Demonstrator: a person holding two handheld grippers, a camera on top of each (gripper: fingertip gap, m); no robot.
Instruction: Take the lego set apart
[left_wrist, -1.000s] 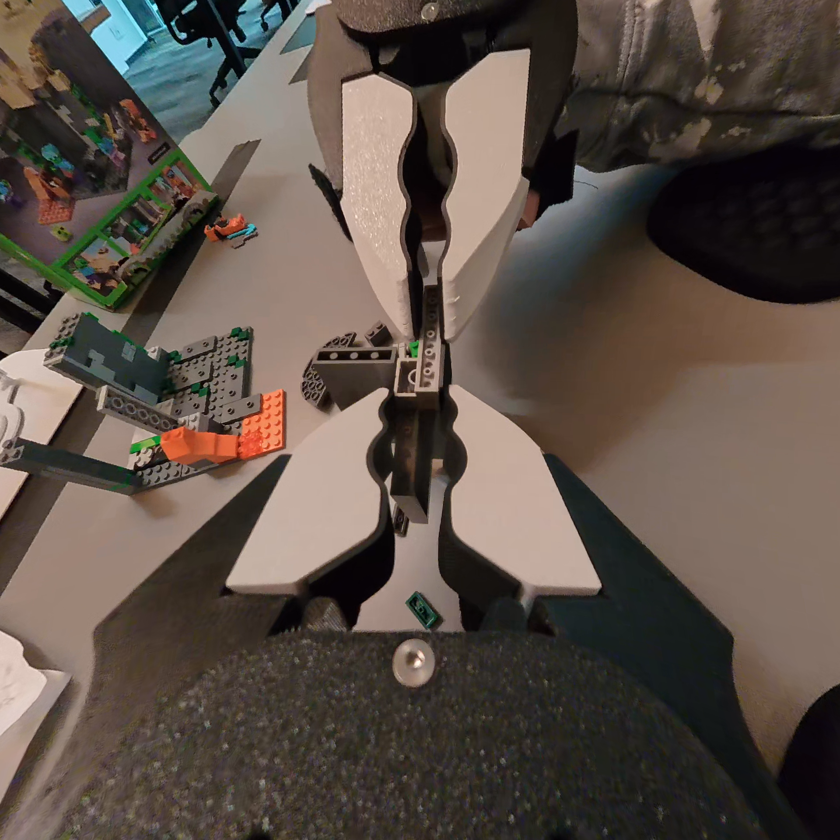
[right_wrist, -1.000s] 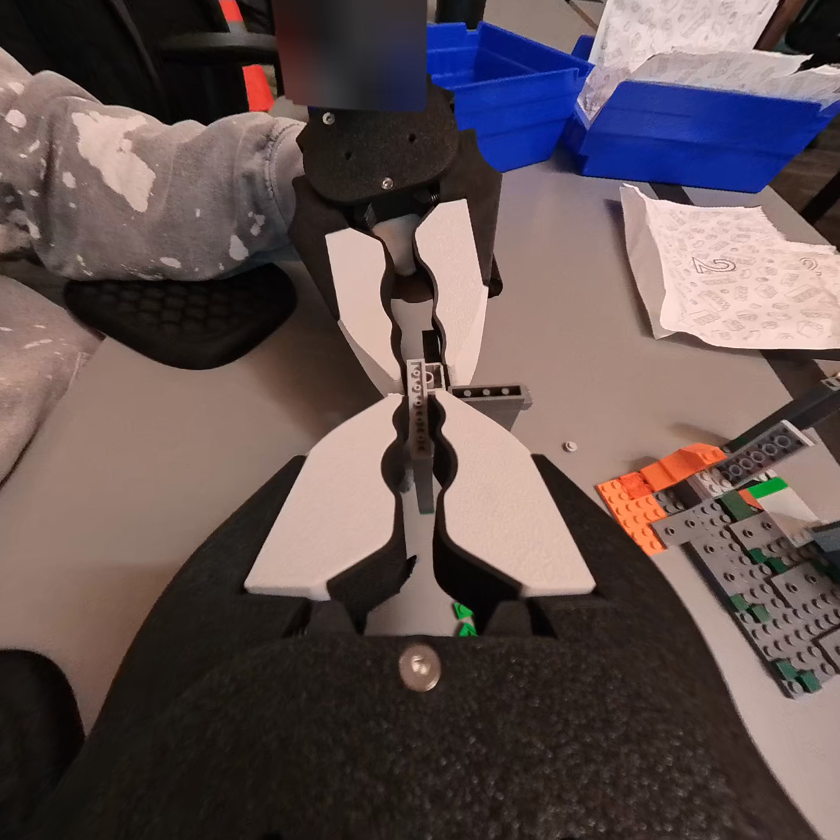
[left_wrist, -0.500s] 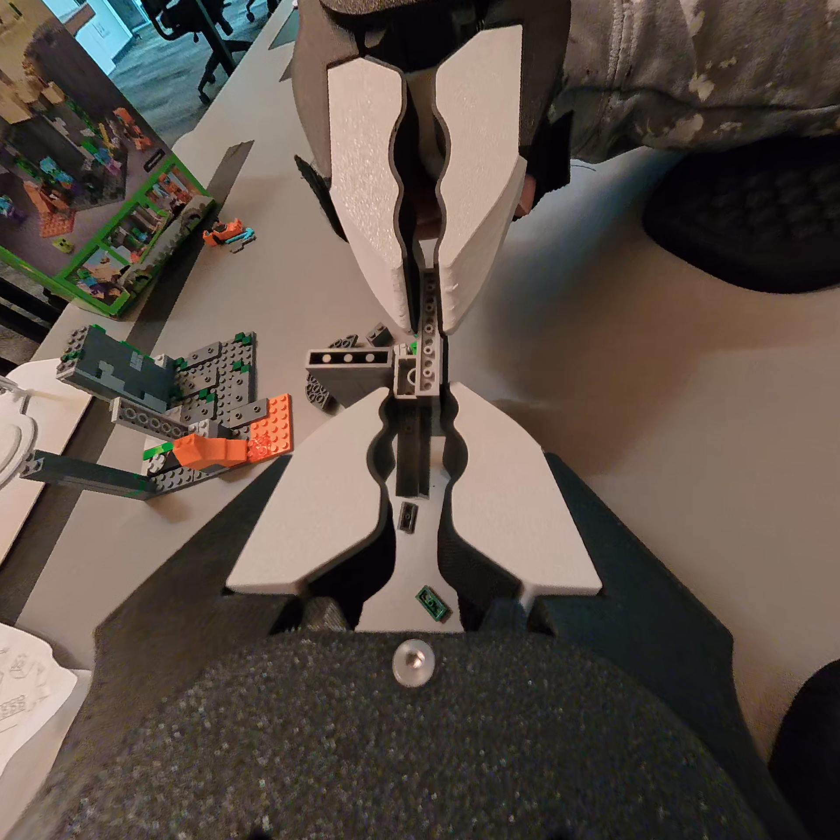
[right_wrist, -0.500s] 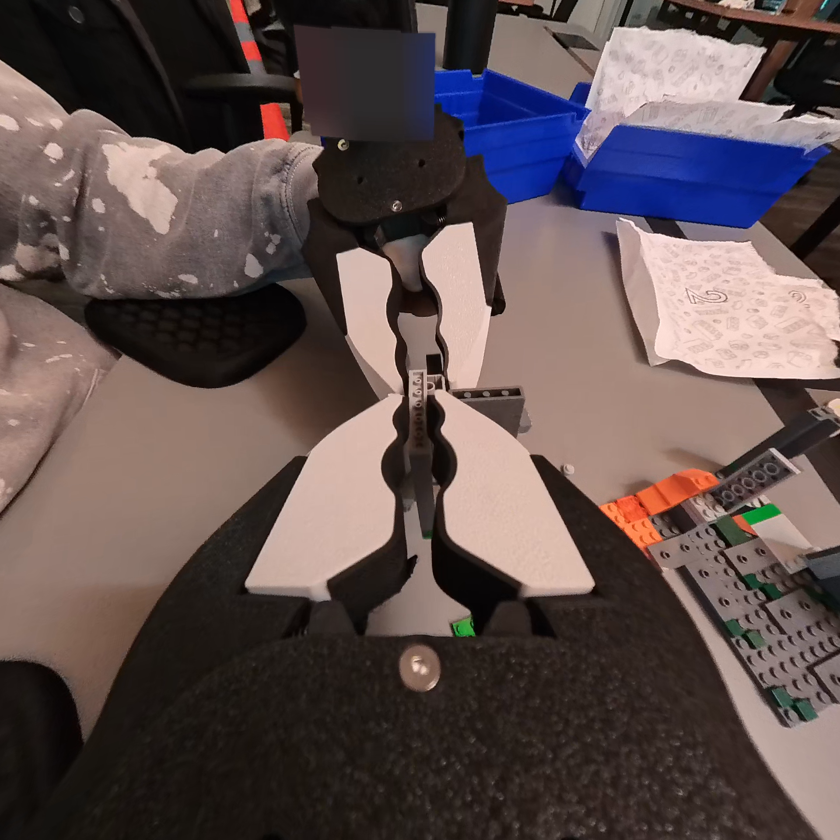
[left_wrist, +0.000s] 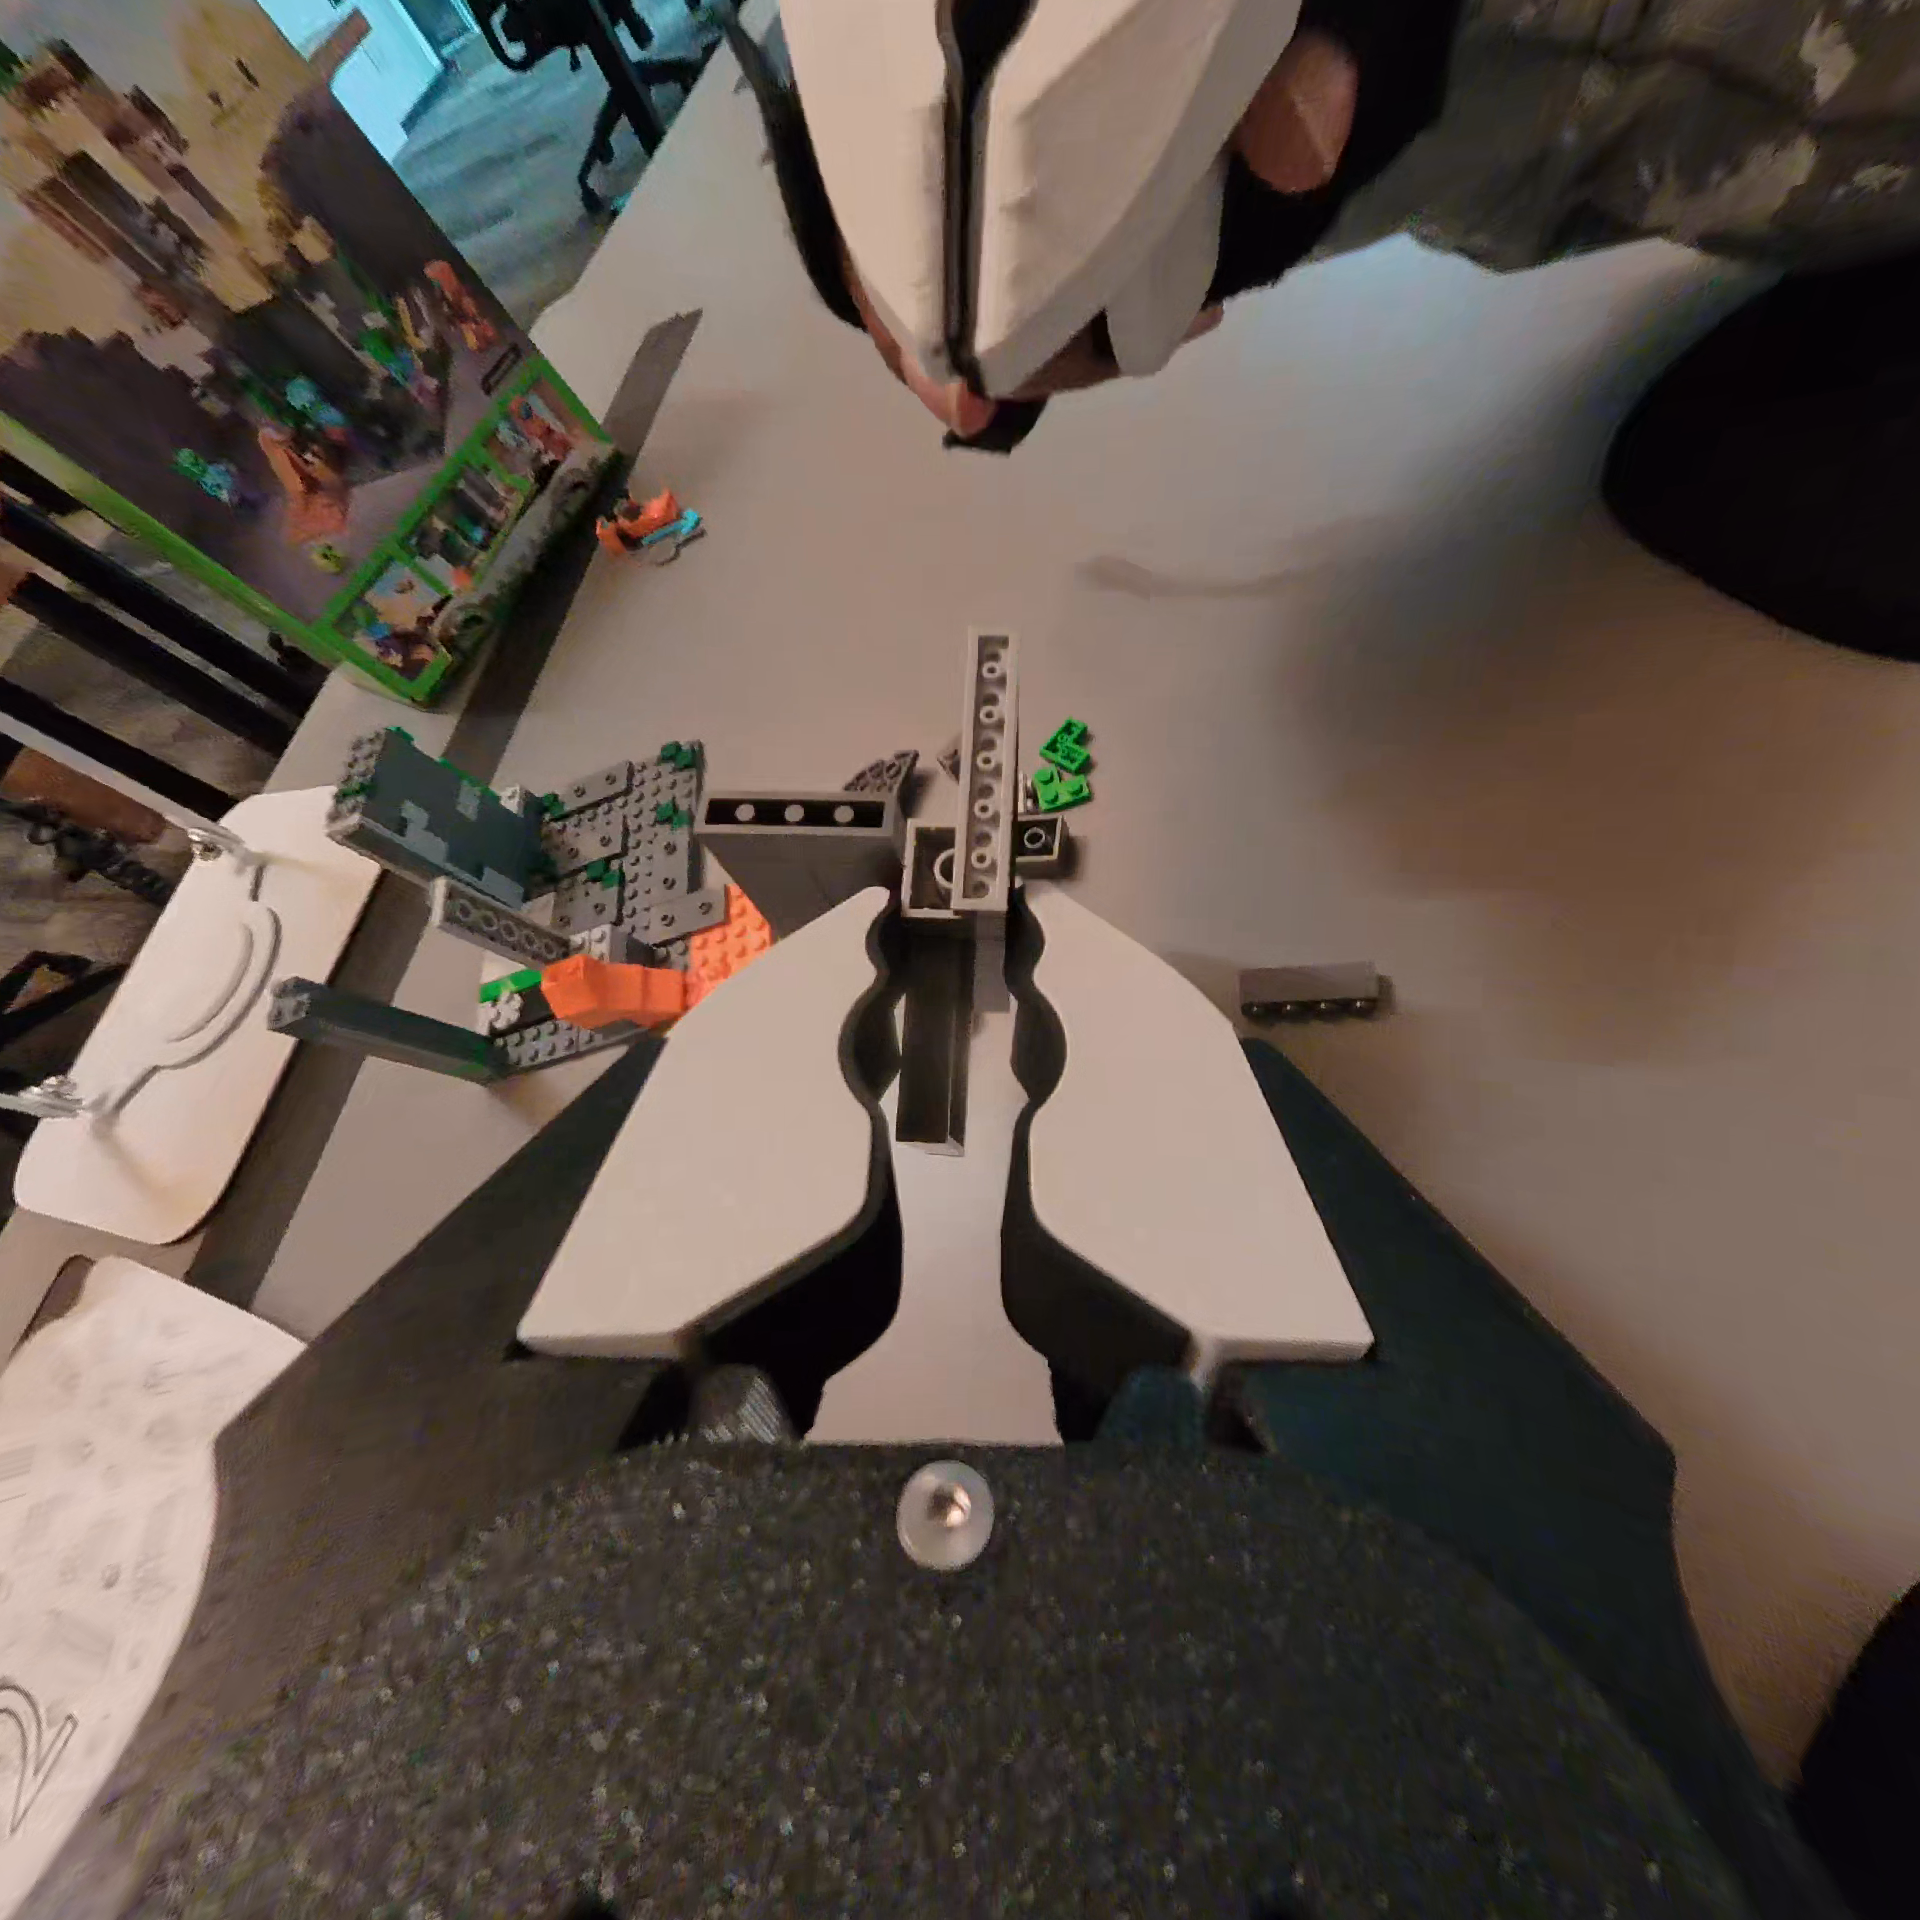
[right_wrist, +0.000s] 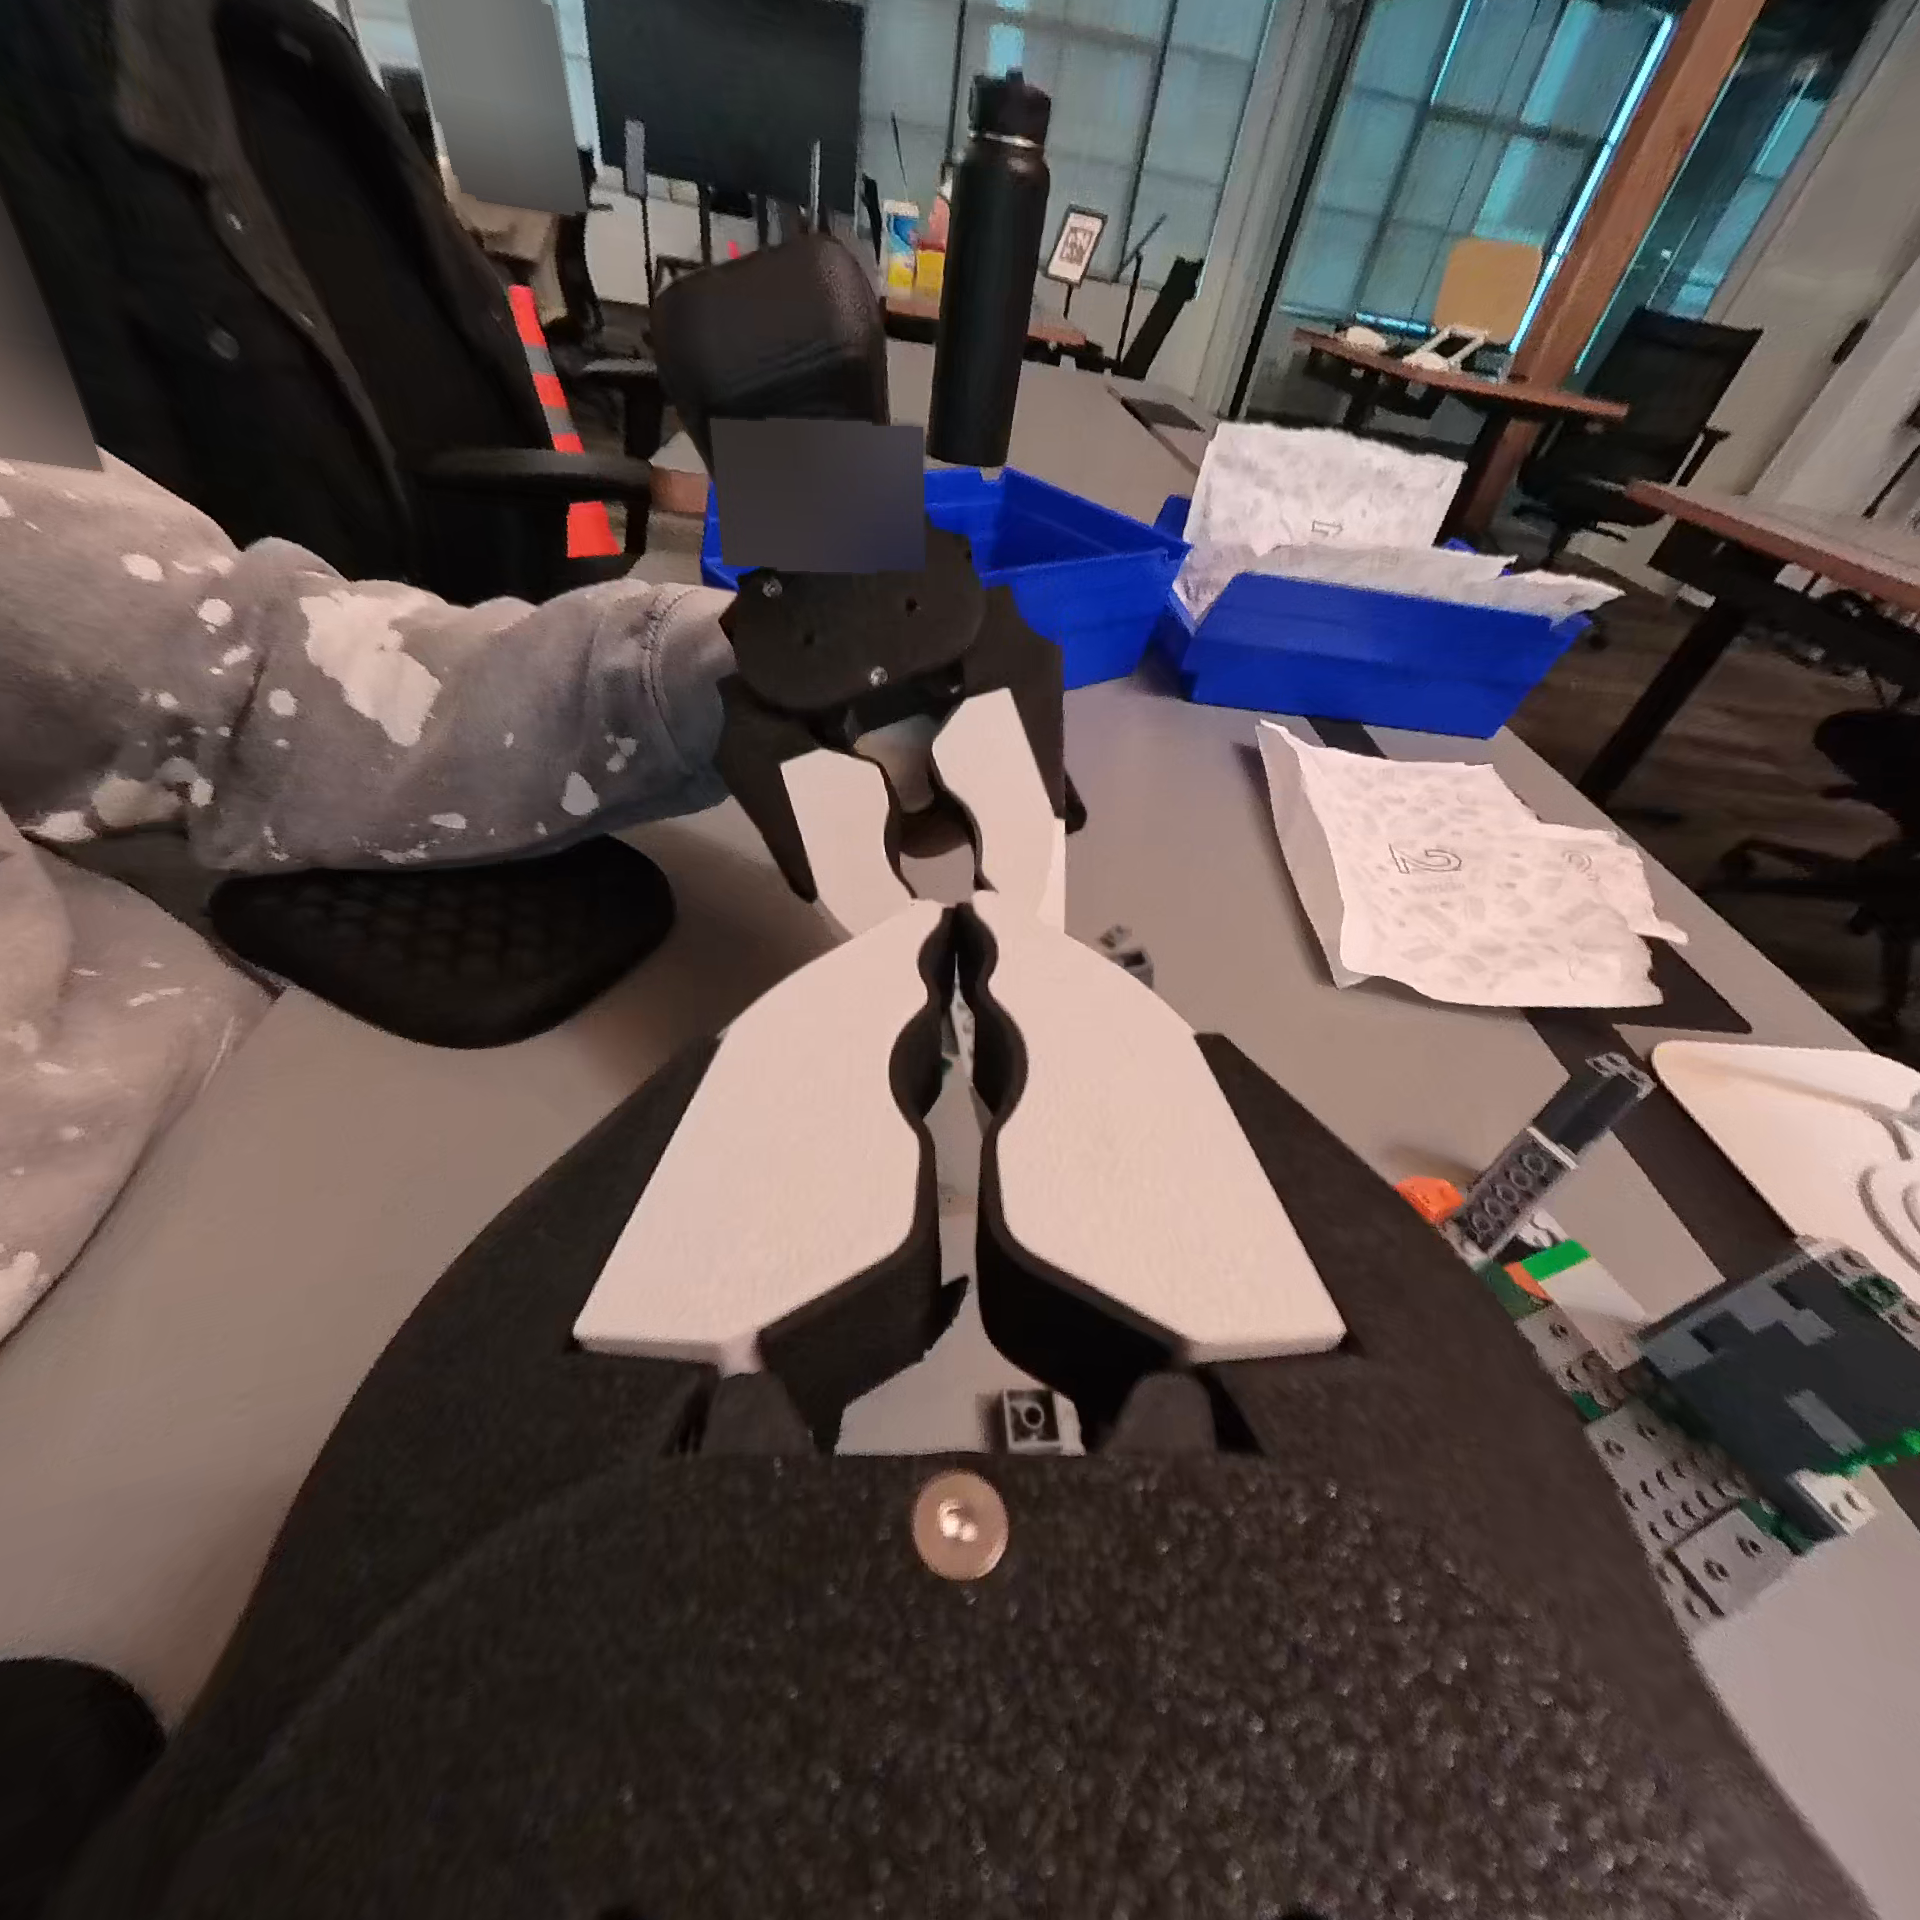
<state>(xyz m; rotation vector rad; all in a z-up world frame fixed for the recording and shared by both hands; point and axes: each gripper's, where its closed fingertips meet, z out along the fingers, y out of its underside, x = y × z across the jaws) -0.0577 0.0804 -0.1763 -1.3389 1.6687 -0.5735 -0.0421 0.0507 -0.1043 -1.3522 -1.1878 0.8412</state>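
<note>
Left claw (left_wrist: 951, 914) pinching one grey lego piece (left_wrist: 982, 790); right claw (right_wrist: 954, 920) pressed together, empty.

Box (left_wrist: 260, 416) behind baseplate build (left_wrist: 582, 883); loose studs (left_wrist: 1065, 769) right.

left gripper (left_wrist: 951, 920): jaws closed on a grey lego piece, tips angled down toward the bench. right gripper (right_wrist: 956, 914): raised, jaws pressed together with nothing visible between the tips. a mottled grey sleeve (right_wrist: 343, 686) runs to the left gripper.
</note>
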